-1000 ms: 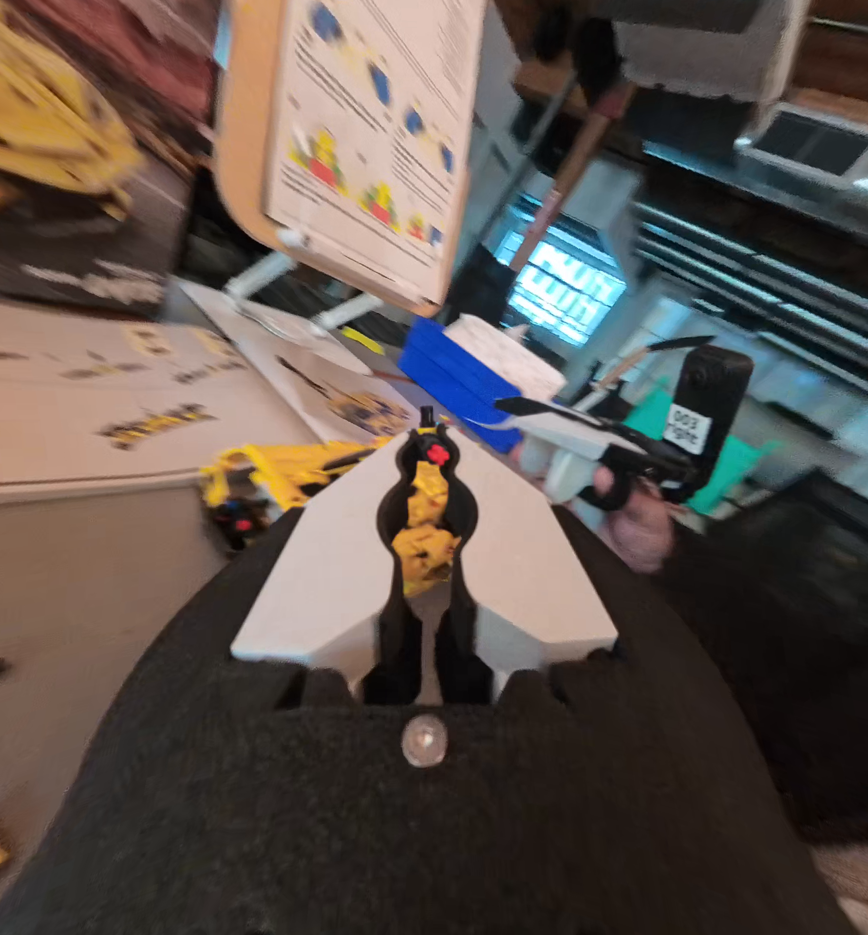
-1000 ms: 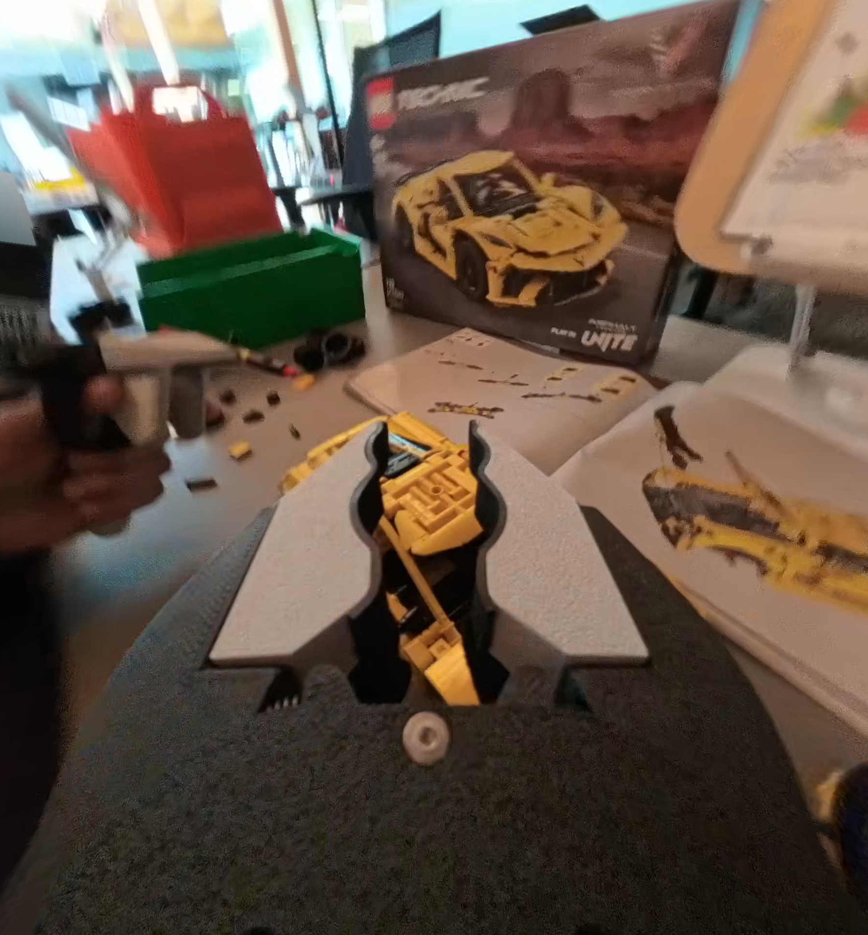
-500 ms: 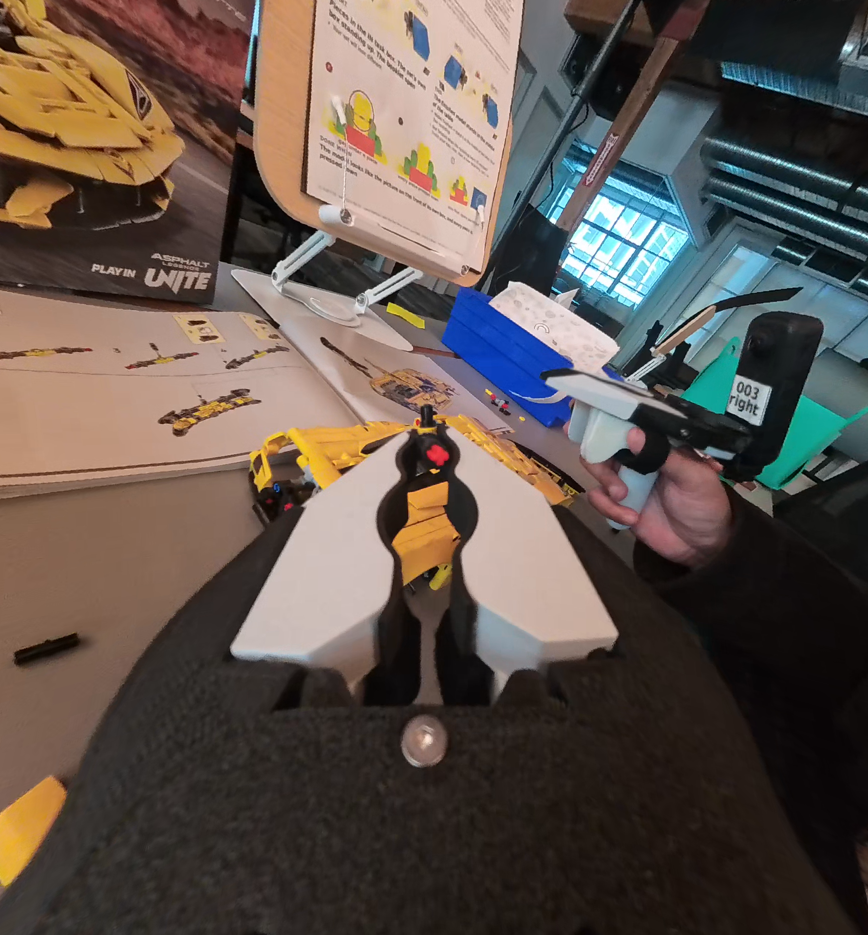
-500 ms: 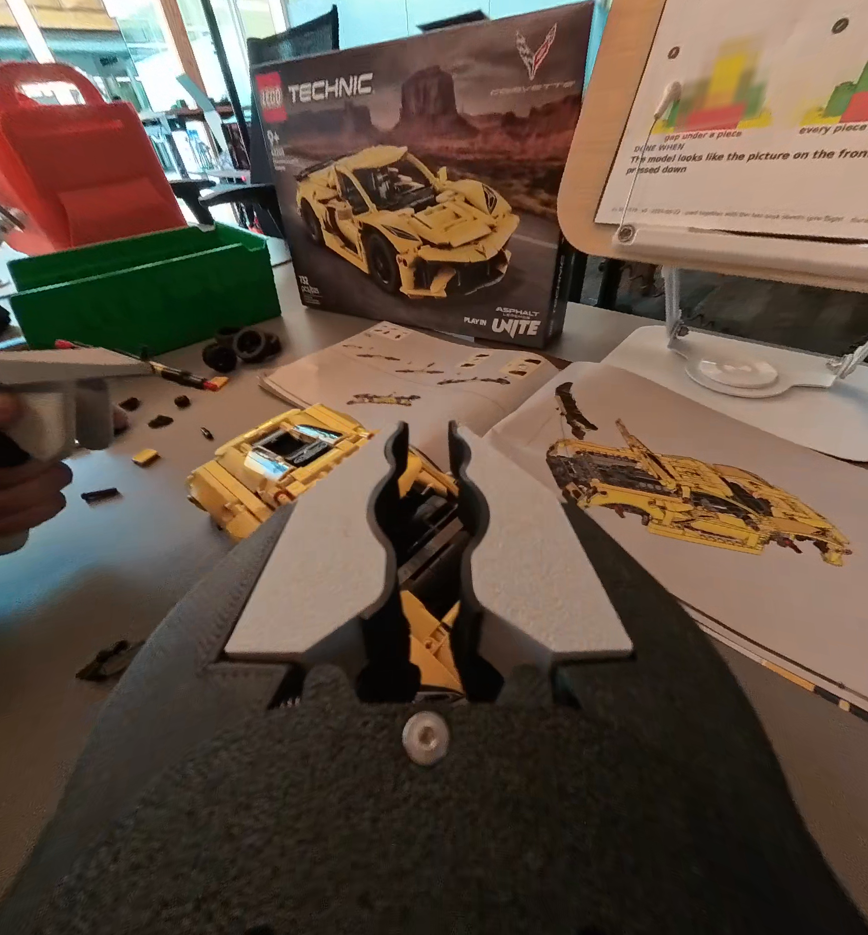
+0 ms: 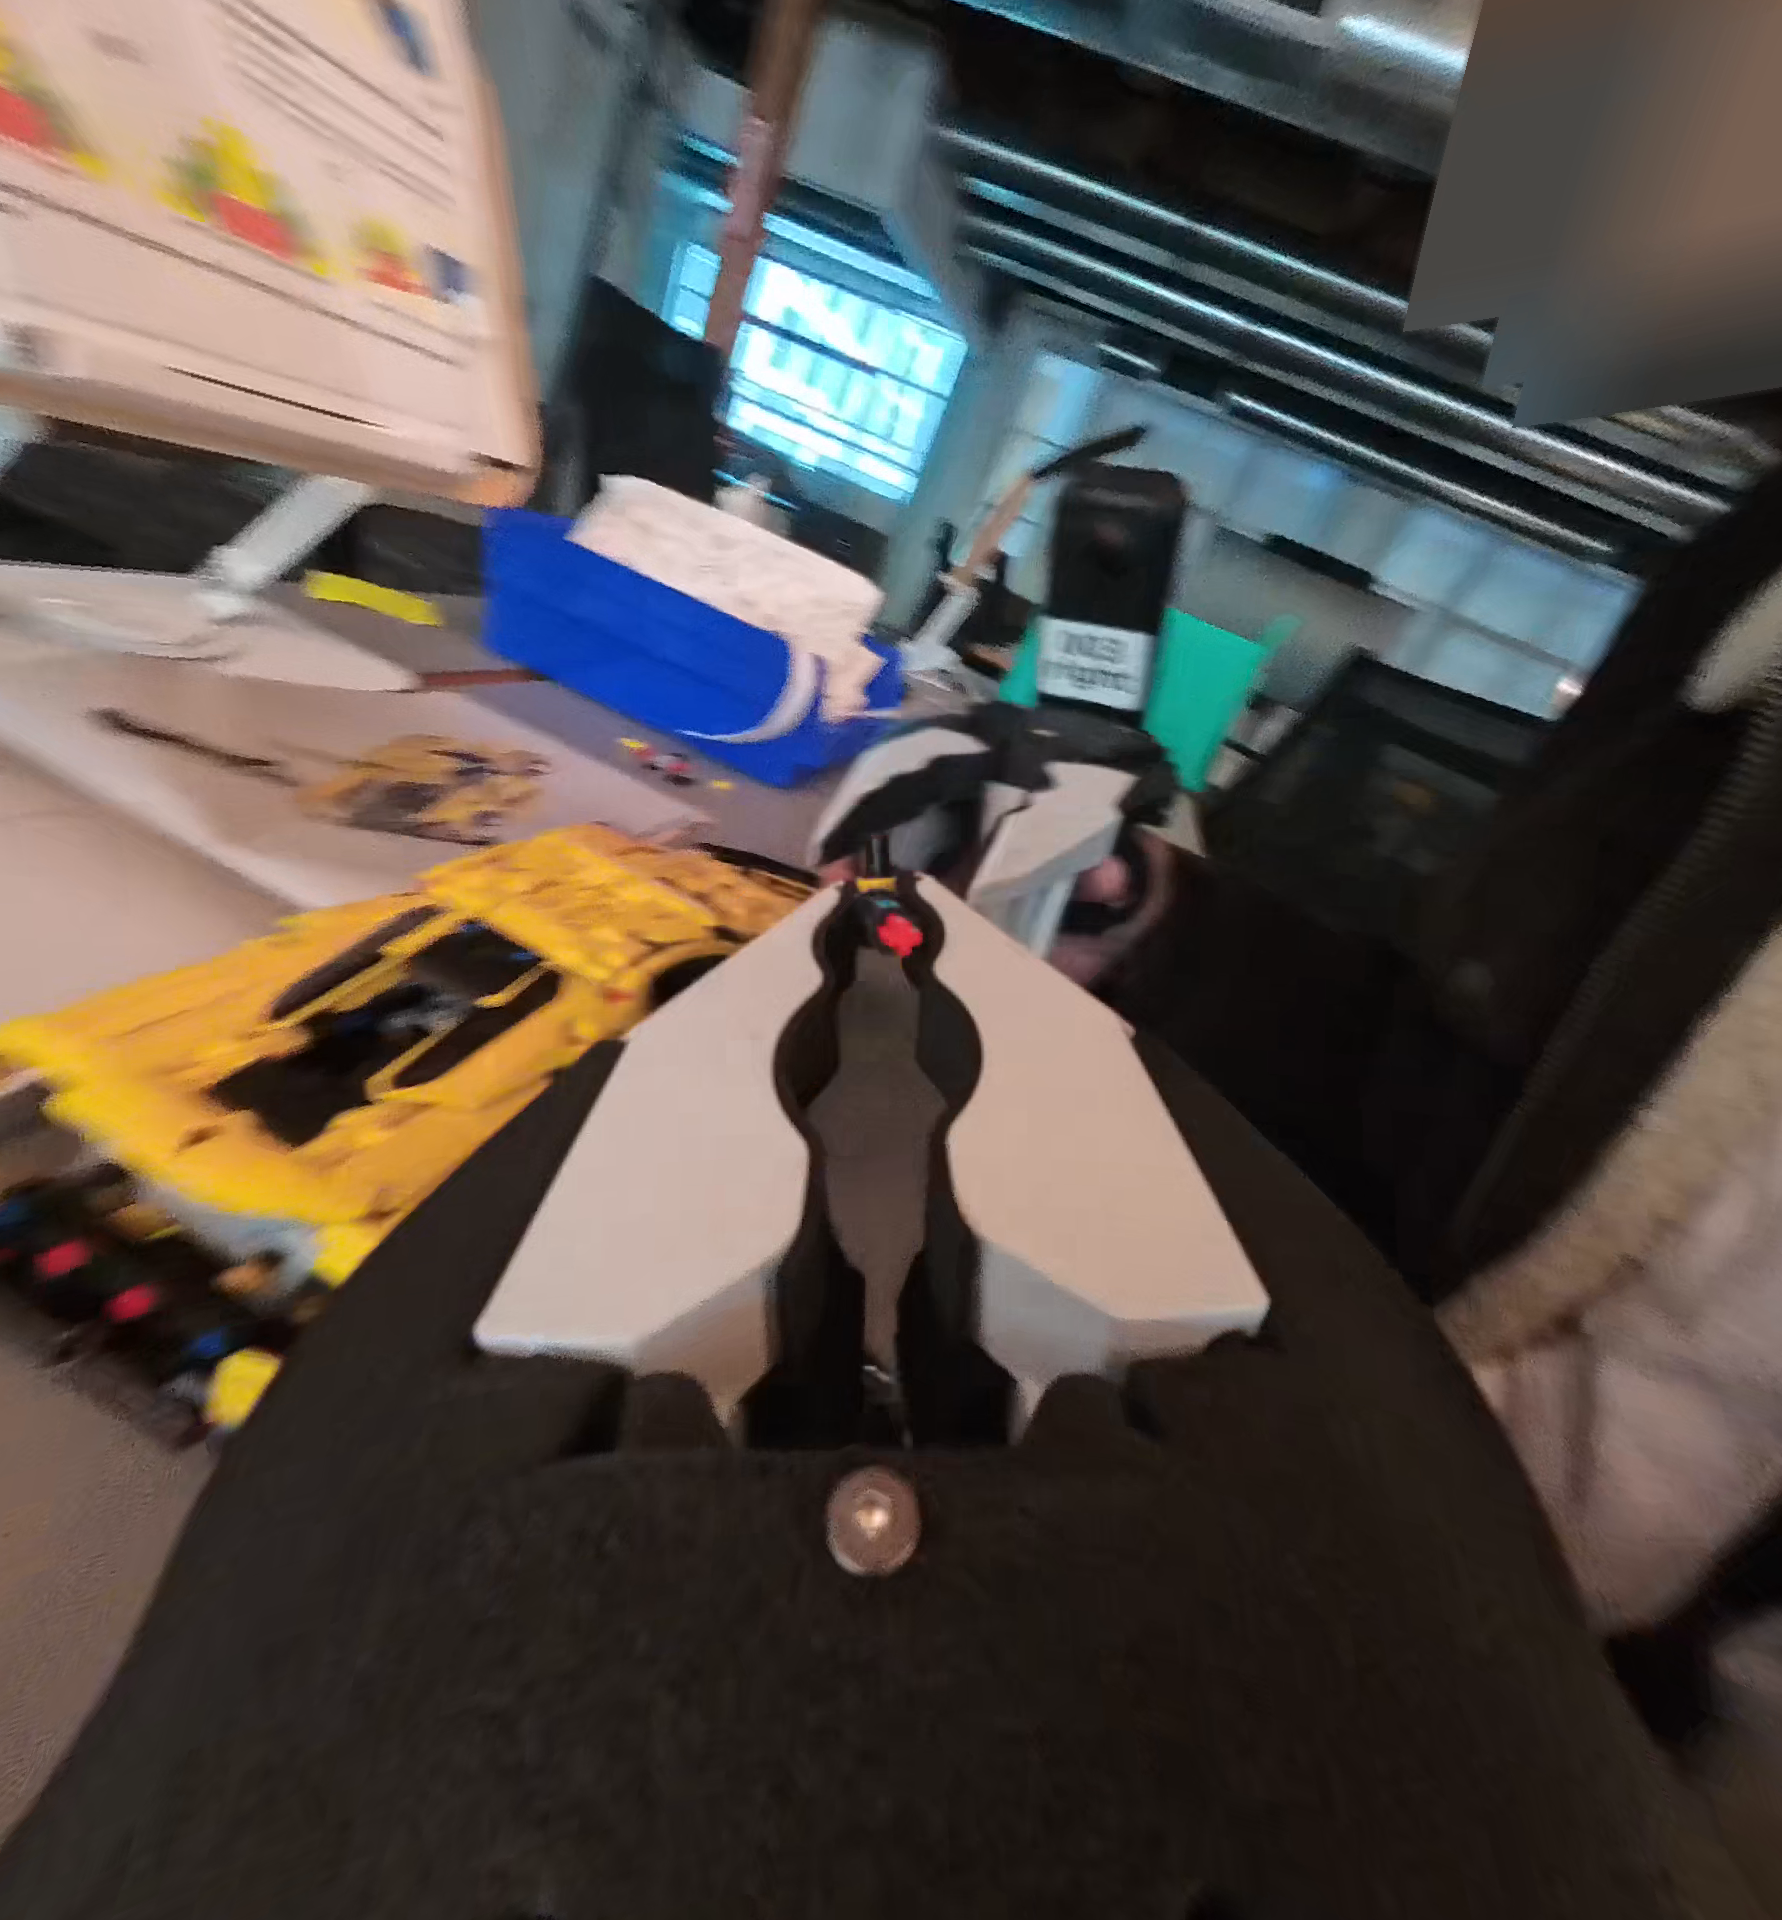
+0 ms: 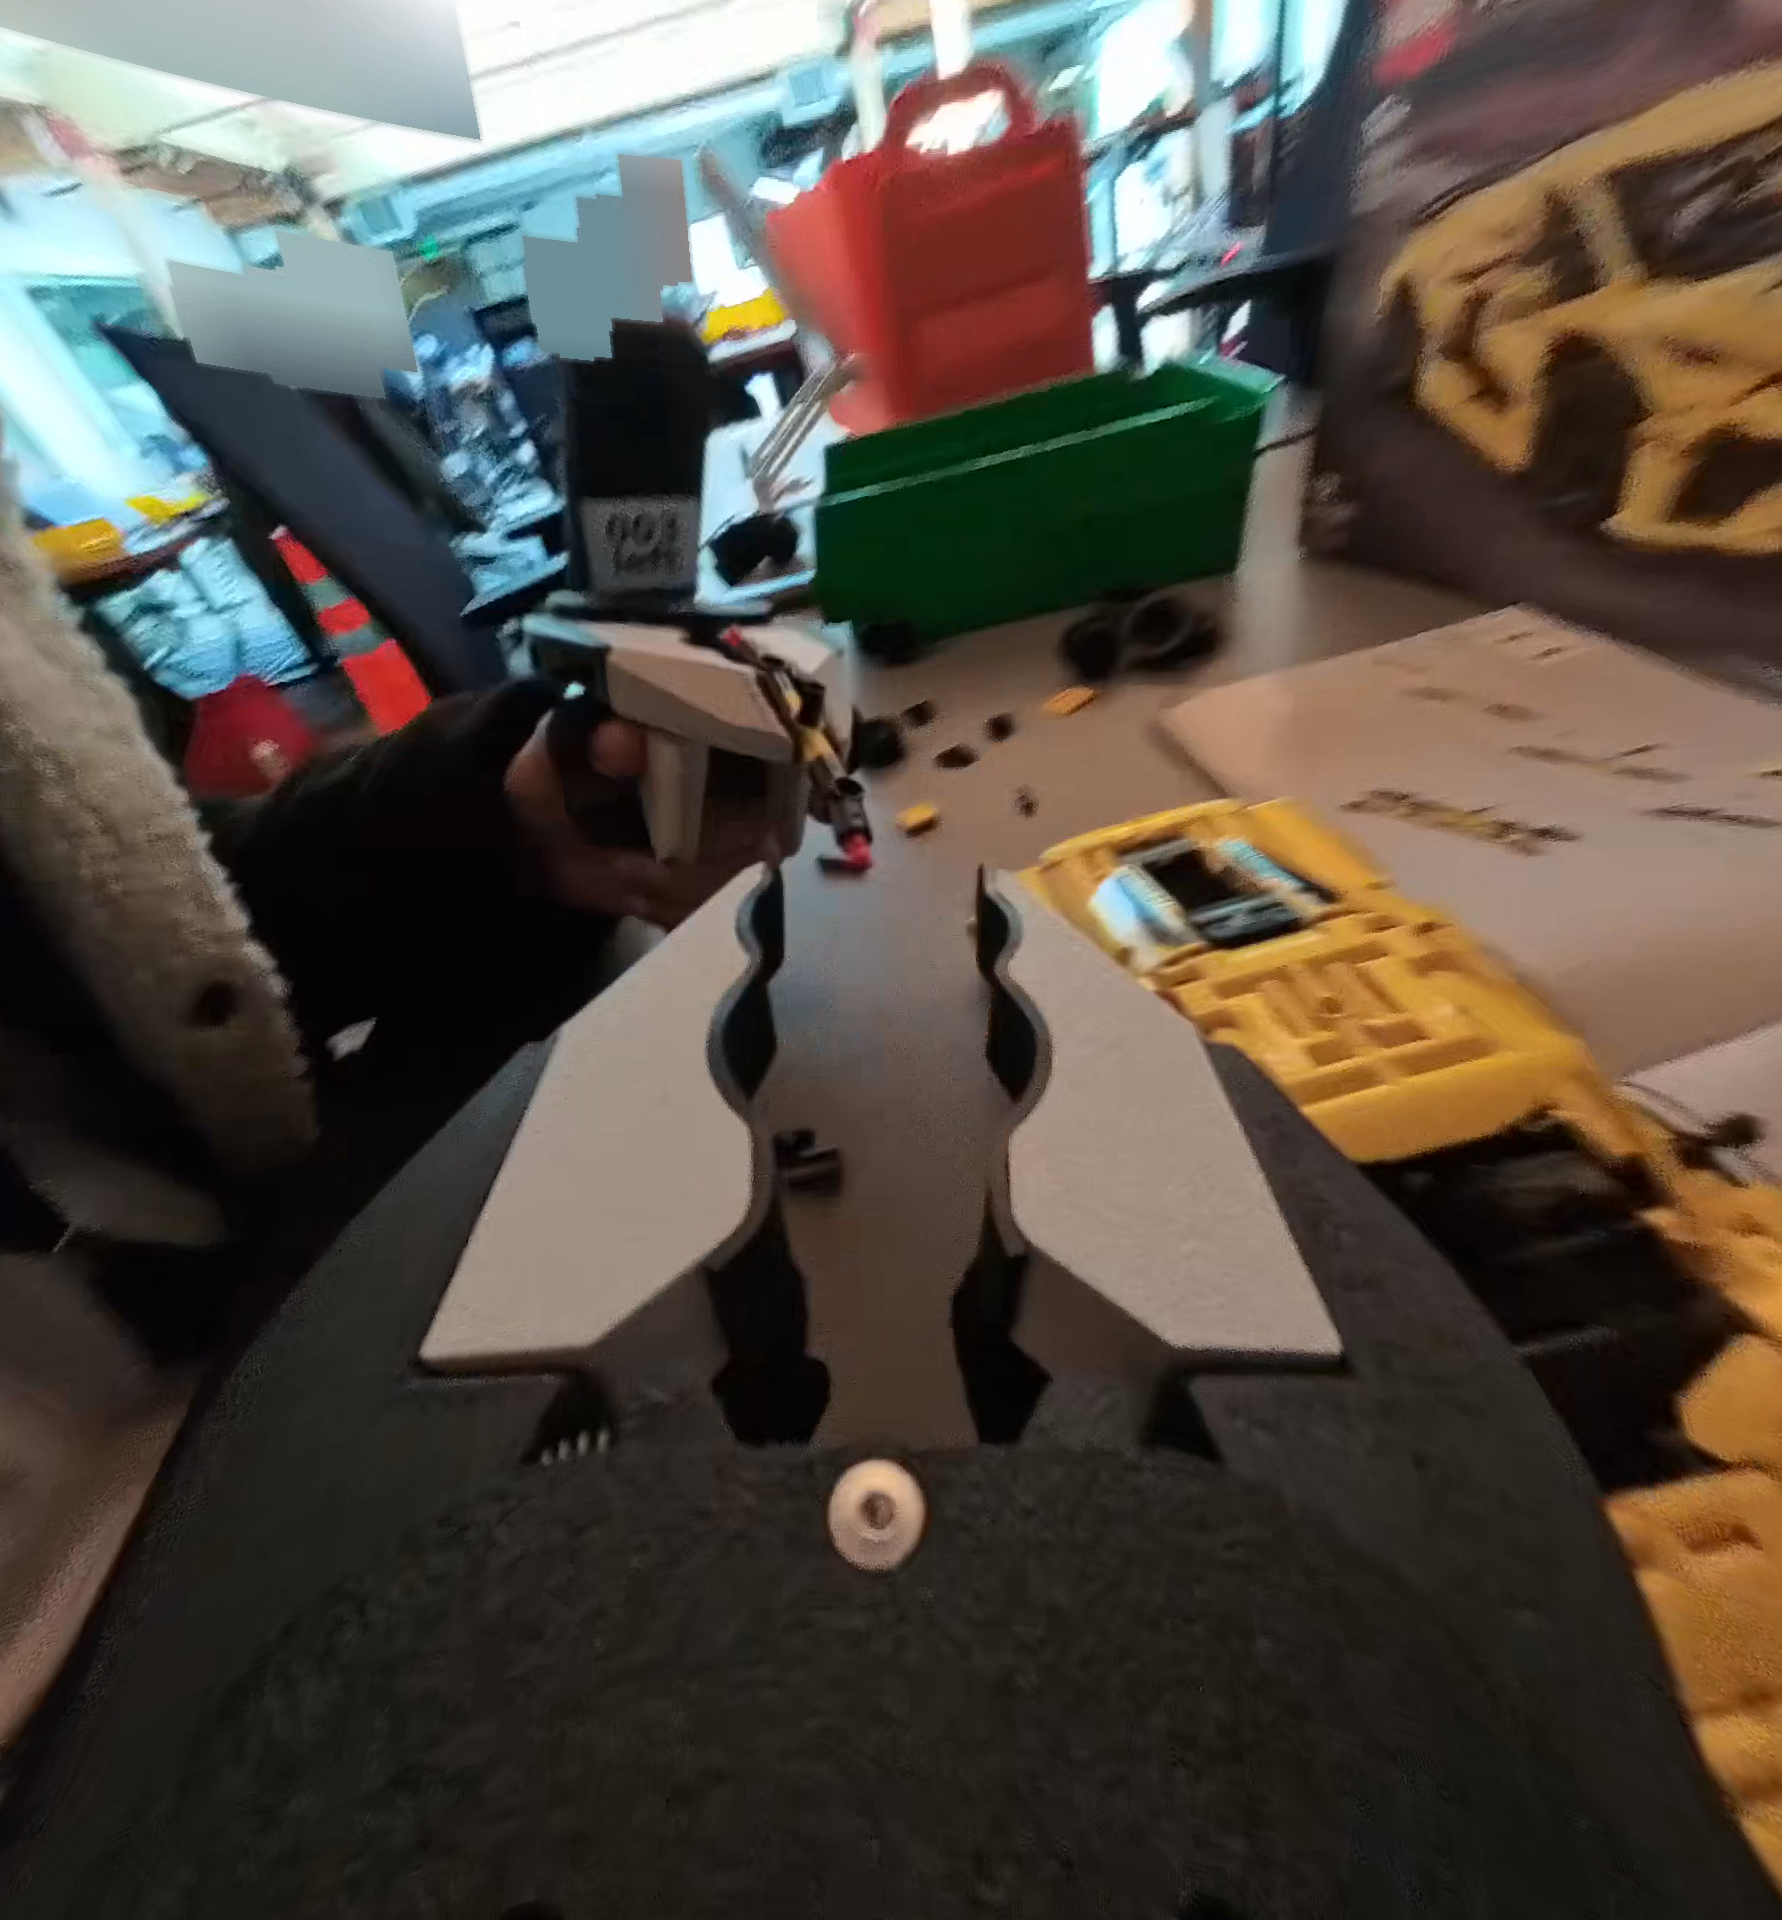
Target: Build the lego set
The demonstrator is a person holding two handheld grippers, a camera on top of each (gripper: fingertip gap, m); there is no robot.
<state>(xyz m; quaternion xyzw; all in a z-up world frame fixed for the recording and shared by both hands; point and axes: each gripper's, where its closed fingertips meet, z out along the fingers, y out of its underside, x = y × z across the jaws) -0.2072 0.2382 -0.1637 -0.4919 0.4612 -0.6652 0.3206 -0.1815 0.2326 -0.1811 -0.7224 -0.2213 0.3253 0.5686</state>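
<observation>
Left gripper point(image 5: 882, 909), seen in its own wrist view, has its jaws nearly closed at the tips on a slim lego piece point(image 5: 892, 930) with a red end and a black-and-yellow shaft. The same piece point(image 6: 814, 753) shows in the right wrist view as a thin rod that slants down out of the left gripper point(image 6: 809, 727), with its red tip just above the grey table point(image 6: 1261, 613).

Right gripper point(image 6: 876, 904) has its jaws held well apart with nothing between them; only the table top and a small black part point(image 6: 807, 1162) show through the gap. In the left wrist view the right gripper point(image 5: 970, 821) lies just beyond the left gripper's tips, held by a hand point(image 5: 1105, 904), but blur hides its fingers there.

Partly built yellow lego car point(image 5: 347, 1029) rests on the table, left of the left gripper and close beside the right gripper's right finger point(image 6: 1157, 1143), apart from both. Its roof opening and dark underside point(image 6: 1209, 904) face the right wrist view.

Open instruction booklet point(image 6: 1552, 758) lies beyond the car. A green bin point(image 6: 1032, 499), a red bag point(image 6: 949, 239), the set's box point(image 6: 1614, 343) and loose small parts point(image 6: 970, 727) stand farther back; a blue bin point(image 5: 658, 644) and a board with a sheet on a stand point(image 5: 243, 208) appear in the left wrist view.
</observation>
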